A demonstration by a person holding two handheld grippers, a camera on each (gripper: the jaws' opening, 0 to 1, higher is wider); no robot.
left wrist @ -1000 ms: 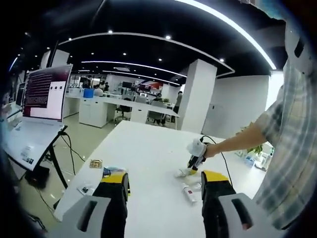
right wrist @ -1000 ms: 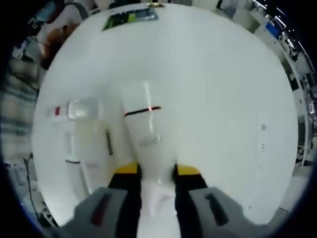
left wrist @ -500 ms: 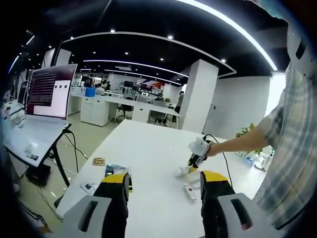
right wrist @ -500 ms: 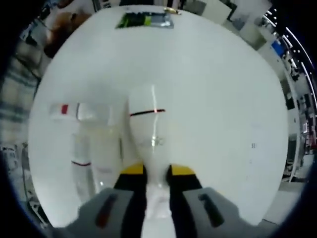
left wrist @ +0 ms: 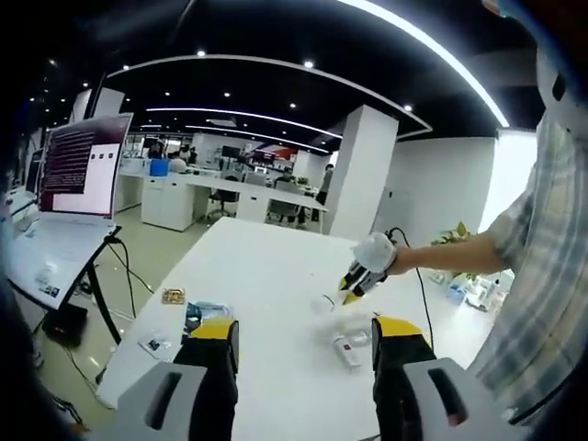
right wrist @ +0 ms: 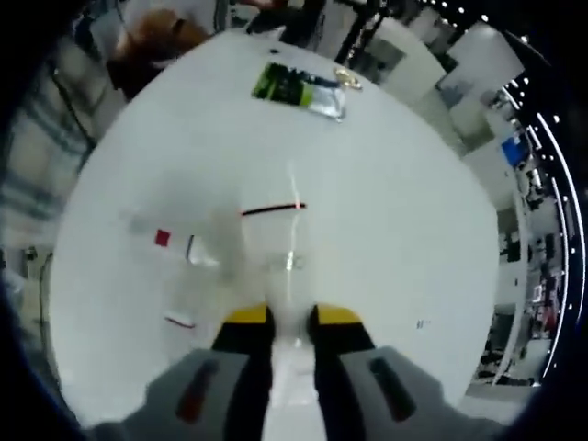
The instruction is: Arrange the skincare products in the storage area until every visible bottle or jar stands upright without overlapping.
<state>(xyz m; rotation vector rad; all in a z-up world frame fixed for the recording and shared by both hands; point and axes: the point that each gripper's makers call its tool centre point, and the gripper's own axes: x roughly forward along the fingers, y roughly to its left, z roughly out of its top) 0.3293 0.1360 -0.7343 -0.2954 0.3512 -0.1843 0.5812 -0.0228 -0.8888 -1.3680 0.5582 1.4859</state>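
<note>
The right gripper (right wrist: 292, 317) has lifted its clamped bottle (right wrist: 280, 253) off the table (right wrist: 413, 211).

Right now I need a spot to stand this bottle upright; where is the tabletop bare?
The table is bare across the wide stretch beside the held bottle, on the side away from the lying white bottles, out to the table edge. Toward the green packet it is also open. Crowded: beside the right gripper, where those bottles lie close together.

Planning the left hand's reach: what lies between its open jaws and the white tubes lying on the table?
In the left gripper view, only bare white table lies between the left hand-held gripper and the lying white tubes.
</note>
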